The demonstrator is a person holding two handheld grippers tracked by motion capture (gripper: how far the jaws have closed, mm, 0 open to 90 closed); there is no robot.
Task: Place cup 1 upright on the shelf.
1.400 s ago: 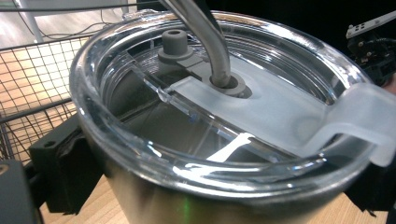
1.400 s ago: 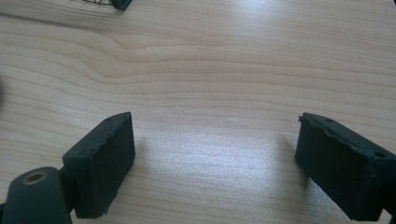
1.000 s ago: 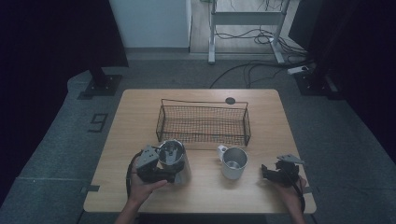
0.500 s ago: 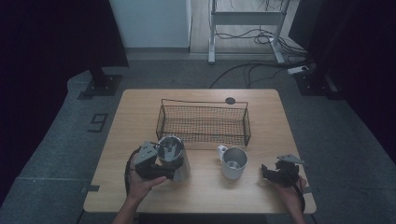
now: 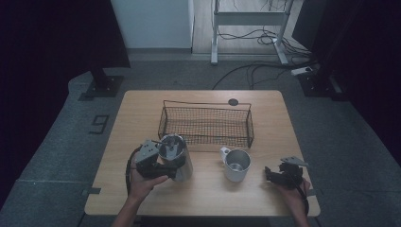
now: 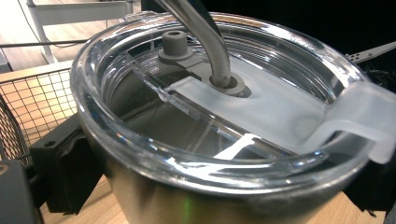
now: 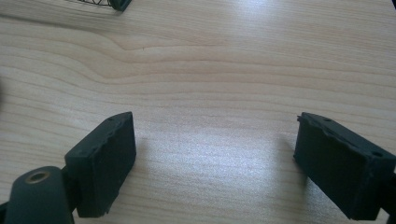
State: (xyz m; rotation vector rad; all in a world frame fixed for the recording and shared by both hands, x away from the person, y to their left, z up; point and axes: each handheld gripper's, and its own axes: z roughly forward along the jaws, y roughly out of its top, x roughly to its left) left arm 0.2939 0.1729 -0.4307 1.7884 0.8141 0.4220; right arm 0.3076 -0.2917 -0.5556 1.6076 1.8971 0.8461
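While the person's left hand [image 5: 142, 182] steadied it, the left gripper [image 5: 158, 165] gripped a steel tumbler [image 5: 177, 158] at the near left of the desk [image 5: 208, 198], just in front of the wire basket [image 5: 206, 124]. That clamp low on the body probably kept the tall cup upright and ready to lift, perhaps toward the basket behind it. In the left gripper view the tumbler's clear lid [image 6: 224, 116] and bent metal straw [image 6: 201, 37] rose right before the camera, one finger [image 6: 63, 172] pressed against the wall at the left and the other dark at the far right, so the cup sat squarely between them.

To the right stood a steel mug [image 5: 235, 164], handle turned far-left, free of either gripper.

Farthest right, the right gripper [image 5: 283, 175] rested near the desk's near right corner, apparently parked out of the way. Its fingers [image 7: 105, 158] stood wide apart over bare wood, holding nothing, well clear of the tumbler.
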